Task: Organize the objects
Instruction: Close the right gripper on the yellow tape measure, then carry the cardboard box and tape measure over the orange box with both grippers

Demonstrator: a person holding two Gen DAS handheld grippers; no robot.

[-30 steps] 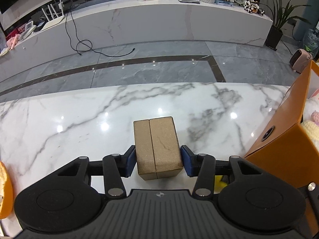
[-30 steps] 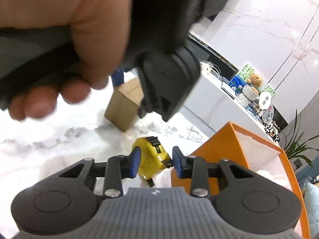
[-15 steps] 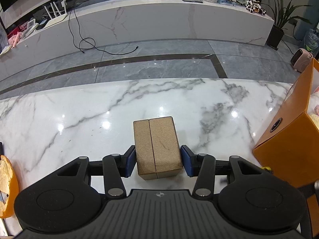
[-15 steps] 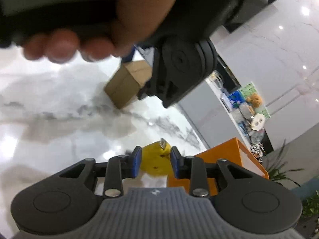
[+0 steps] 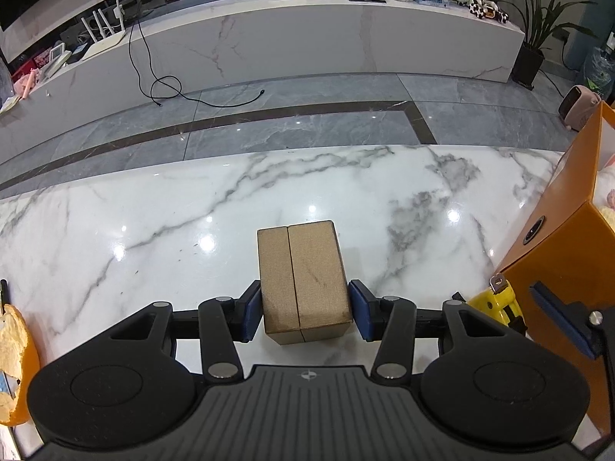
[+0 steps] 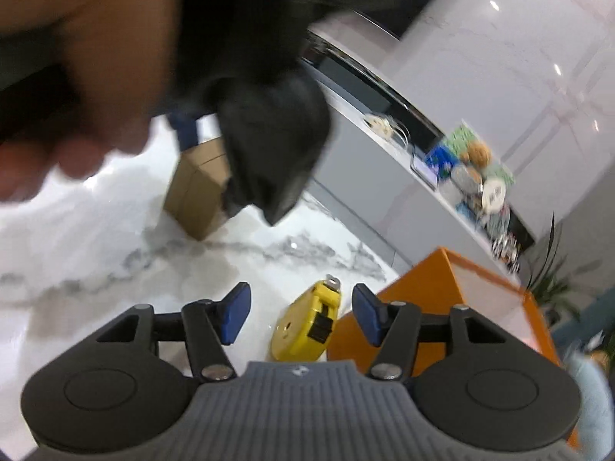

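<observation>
A brown cardboard box stands on the white marble table, and my left gripper is shut on its near end, both blue pads against its sides. My right gripper is opening. A yellow tape measure lies on the table between its jaws, and neither pad touches it. The tape measure rests right against the orange box. In the right wrist view the cardboard box shows under a person's hand, which holds the left gripper.
The open orange box stands at the table's right edge with soft items inside. A piece of orange peel lies at the far left. Beyond the table are a grey tiled floor and a long white counter.
My right gripper's jaws have spread apart and let go of the yellow tape measure, which now lies on the table beside the orange box. The left gripper still holds the cardboard box.
</observation>
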